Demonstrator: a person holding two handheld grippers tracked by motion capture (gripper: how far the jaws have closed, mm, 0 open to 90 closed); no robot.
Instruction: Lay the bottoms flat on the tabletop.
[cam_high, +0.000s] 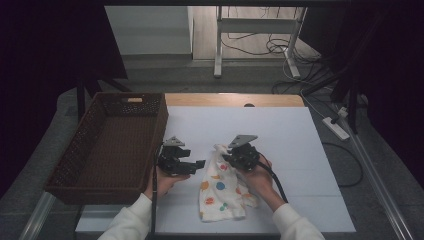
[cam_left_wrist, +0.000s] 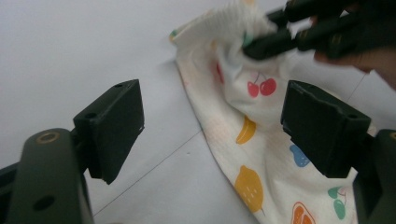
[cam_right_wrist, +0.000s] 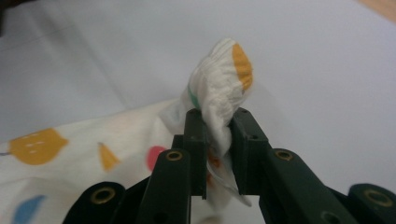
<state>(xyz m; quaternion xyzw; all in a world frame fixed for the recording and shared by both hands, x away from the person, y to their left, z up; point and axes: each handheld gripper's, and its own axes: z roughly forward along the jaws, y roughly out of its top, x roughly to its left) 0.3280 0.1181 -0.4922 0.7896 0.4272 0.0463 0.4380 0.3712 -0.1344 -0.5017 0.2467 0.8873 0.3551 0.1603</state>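
Here the right gripper (cam_high: 231, 154) has its fingers (cam_right_wrist: 196, 140) pinched on a bunched, ruffled edge of the cloth (cam_high: 220, 187), a white piece printed with coloured fruit, and holds that edge lifted a little off the counter (cam_high: 290, 150). In the right gripper view the gathered fabric (cam_right_wrist: 219, 88) pokes up between the two closed fingers. The rest of the cloth trails down toward the person, lying flat on the white counter between the two hands. The left gripper (cam_high: 200, 164) sits just left of the cloth, its fingers (cam_left_wrist: 116, 126) spread wide and holding nothing; in the left gripper view the cloth (cam_left_wrist: 252, 140) lies between and beyond them, not touched. A brown basket (cam_high: 107, 187) stands at the counter's left edge, just beside the left hand (cam_high: 165, 182).
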